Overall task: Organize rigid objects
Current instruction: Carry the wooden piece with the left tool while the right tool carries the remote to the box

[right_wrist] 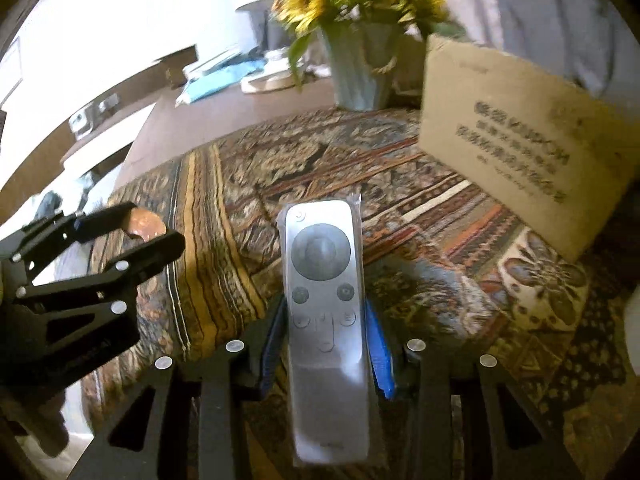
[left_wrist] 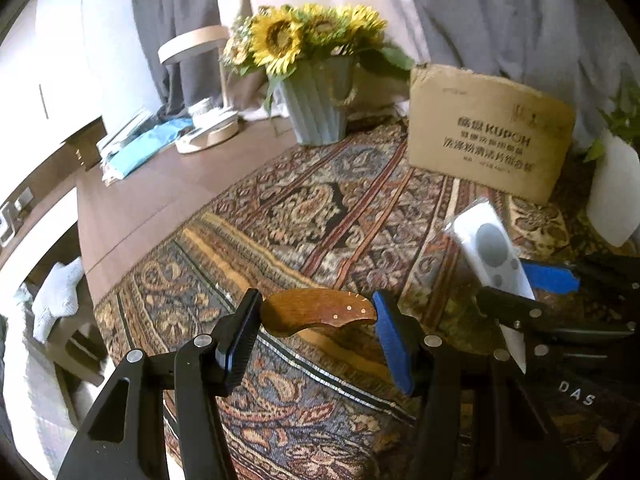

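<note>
Right hand-held gripper [right_wrist: 326,344]: clamped on white remote [right_wrist: 322,280] in clear wrap, raised above patterned cloth [right_wrist: 440,248] covering counter. Left hand-held gripper [left_wrist: 316,330]: closed on curved wooden piece [left_wrist: 316,314], pads pressing both ends, near cloth's edge. Behind: cardboard box [left_wrist: 488,136] and sunflower vase [left_wrist: 320,112].

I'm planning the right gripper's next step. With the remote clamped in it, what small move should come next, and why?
Probably lift the remote a little higher and carry it toward the cardboard box. The right gripper is shut on its sides, and the patterned cloth between them looks free of obstacles. The left gripper holds a wooden piece off to the side.
</note>
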The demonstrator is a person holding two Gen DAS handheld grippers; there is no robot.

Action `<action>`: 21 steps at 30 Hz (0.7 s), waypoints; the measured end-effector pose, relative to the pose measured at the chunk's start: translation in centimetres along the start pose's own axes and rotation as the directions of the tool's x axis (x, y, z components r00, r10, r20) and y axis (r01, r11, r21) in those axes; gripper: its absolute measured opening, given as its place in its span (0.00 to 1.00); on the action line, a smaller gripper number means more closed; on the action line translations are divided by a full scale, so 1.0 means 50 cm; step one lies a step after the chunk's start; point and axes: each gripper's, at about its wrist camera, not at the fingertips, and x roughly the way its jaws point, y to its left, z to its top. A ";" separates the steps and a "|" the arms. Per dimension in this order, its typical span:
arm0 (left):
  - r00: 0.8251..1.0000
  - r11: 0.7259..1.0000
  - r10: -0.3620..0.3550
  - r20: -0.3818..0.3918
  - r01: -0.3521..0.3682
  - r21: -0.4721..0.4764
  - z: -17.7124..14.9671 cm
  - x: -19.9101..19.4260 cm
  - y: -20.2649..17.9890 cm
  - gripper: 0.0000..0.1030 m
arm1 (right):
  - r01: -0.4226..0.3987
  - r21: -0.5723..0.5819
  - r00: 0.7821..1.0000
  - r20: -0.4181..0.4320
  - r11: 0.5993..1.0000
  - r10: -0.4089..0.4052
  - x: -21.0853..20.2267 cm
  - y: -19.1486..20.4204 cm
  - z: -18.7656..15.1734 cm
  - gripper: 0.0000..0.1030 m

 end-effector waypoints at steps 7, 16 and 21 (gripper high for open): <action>0.993 0.994 -0.091 0.076 0.086 0.062 0.038 -0.039 0.007 0.54 | 0.090 0.101 0.993 0.067 0.991 -0.097 -0.077 0.002 0.014 0.37; 0.968 0.972 -0.208 0.142 0.188 0.140 0.095 -0.083 0.030 0.54 | 0.201 0.225 0.959 0.153 0.953 -0.238 -0.164 0.030 0.036 0.36; 0.948 0.954 -0.268 0.170 0.236 0.185 0.126 -0.105 0.040 0.54 | 0.241 0.302 0.933 0.189 0.922 -0.306 -0.205 0.046 0.053 0.36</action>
